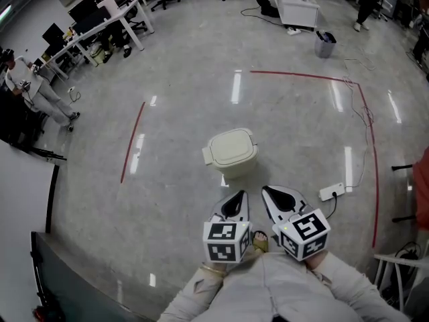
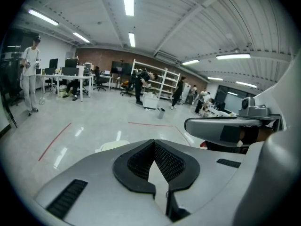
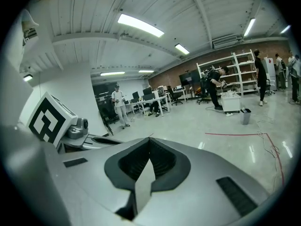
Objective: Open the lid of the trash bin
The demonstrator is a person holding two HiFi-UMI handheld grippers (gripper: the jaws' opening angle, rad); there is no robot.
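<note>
The trash bin (image 1: 231,151) is a small cream-white box on the glossy floor, and its lid lies flat and closed. Both grippers hover short of it, on the near side, touching nothing. My left gripper (image 1: 241,194) points at the bin's near edge with its jaws together and nothing between them. My right gripper (image 1: 264,188) sits beside it on the right, also shut and empty. In the left gripper view a sliver of the bin lid (image 2: 113,146) shows past the left gripper (image 2: 153,141). The right gripper view shows only floor beyond the right gripper (image 3: 149,138).
A white power strip (image 1: 332,192) with its cable lies on the floor right of the bin. Red tape lines (image 1: 305,76) mark the floor around it. A grey waste basket (image 1: 325,44) and a white cabinet (image 1: 297,7) stand far back. A person (image 1: 33,89) stands by the desks at left.
</note>
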